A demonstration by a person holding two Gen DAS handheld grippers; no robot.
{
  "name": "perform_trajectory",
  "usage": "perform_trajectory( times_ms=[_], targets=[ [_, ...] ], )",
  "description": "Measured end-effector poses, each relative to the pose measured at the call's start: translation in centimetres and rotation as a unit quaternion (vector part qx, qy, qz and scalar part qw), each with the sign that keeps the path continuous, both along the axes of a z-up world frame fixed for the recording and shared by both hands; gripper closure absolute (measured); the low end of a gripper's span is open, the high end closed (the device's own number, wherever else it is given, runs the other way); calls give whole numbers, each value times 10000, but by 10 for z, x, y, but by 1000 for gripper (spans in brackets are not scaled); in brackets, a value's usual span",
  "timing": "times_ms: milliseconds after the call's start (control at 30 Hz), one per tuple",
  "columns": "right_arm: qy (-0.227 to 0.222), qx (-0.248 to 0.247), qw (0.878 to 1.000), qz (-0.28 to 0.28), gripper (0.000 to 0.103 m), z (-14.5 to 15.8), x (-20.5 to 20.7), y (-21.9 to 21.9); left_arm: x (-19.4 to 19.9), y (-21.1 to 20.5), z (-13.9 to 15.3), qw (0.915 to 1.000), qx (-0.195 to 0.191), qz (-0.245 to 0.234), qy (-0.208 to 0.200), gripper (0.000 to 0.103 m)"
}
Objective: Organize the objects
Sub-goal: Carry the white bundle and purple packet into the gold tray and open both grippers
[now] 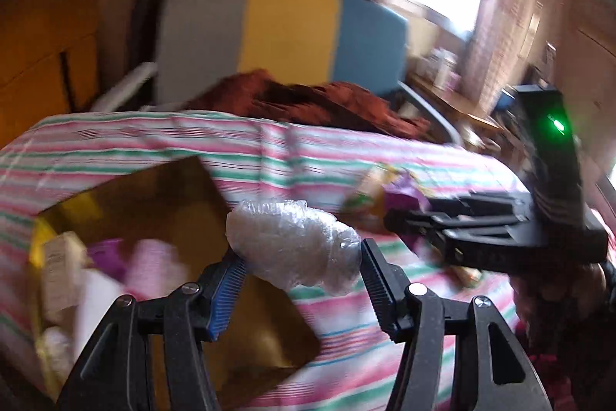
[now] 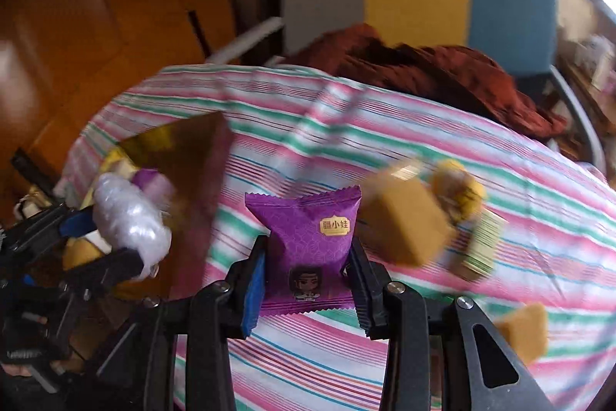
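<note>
My left gripper (image 1: 300,253) is shut on a white bundle wrapped in clear plastic (image 1: 296,241), held above the right edge of an open gold box (image 1: 154,195). Several packets lie in that box. My right gripper (image 2: 308,249) is shut on a purple snack packet (image 2: 308,230) with a cartoon figure, lifted over the striped sheet. In the left wrist view the right gripper (image 1: 392,218) comes in from the right with the purple packet (image 1: 402,197) at its tips. The right wrist view shows the left gripper (image 2: 111,241) and its bundle (image 2: 131,218) at the left, by the gold box (image 2: 184,149).
A pink, green and white striped sheet (image 2: 385,141) covers the bed. On it to the right lie a tan box (image 2: 404,222), a yellow wrapped item (image 2: 458,191), a green-striped box (image 2: 481,245) and a tan block (image 2: 523,334). A rust blanket (image 2: 423,68) lies behind.
</note>
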State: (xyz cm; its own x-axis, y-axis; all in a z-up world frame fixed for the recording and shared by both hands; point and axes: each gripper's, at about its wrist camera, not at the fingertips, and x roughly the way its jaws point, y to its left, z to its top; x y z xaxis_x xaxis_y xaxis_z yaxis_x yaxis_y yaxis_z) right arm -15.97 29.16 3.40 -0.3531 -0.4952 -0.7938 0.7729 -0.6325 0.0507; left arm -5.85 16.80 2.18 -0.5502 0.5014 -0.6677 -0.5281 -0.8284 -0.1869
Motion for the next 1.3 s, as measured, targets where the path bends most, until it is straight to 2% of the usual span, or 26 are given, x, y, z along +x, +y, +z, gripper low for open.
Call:
perform_trajectory(
  times_ms=[167,267,367,400,467,533,600,967,1100,1167,1300],
  targets=[
    [-202,-94,9983,546,64,-3,25,-63,-44,-56,2,9966,-199,784,158,43],
    [-307,-106,9978,582,63,-8,34,-96,-73,-77,2,9934,-249,1116,88,40],
    [-381,-127,9981,469,54,-13,41,-121,-89,-93,1,9906,-226,1348,98,34],
    [-404,-122,9983,395,44,-15,41,-126,-90,-96,0,9897,-214,1408,106,32],
    [-431,-115,9984,354,41,-18,44,-132,-94,-103,-4,9885,-217,1499,45,31],
    [-444,-72,9982,401,41,-20,49,-134,-91,-108,-7,9875,-220,1561,41,28],
    [-425,18,9982,424,39,-25,56,-134,-87,-111,-10,9875,-232,1557,53,19],
    [-597,-82,9980,199,15,-29,81,-109,-38,-117,-11,9859,-259,1642,210,19],
    [-281,-138,9995,-52,15,-22,91,-99,-20,-119,-10,9863,-227,1617,236,19],
    [-217,-254,9993,-151,15,-19,94,-94,-12,-119,-12,9862,-285,1610,244,19],
    [191,-292,9988,-331,14,-16,106,-86,0,-120,-21,9857,-386,1629,212,19]
  ],
)
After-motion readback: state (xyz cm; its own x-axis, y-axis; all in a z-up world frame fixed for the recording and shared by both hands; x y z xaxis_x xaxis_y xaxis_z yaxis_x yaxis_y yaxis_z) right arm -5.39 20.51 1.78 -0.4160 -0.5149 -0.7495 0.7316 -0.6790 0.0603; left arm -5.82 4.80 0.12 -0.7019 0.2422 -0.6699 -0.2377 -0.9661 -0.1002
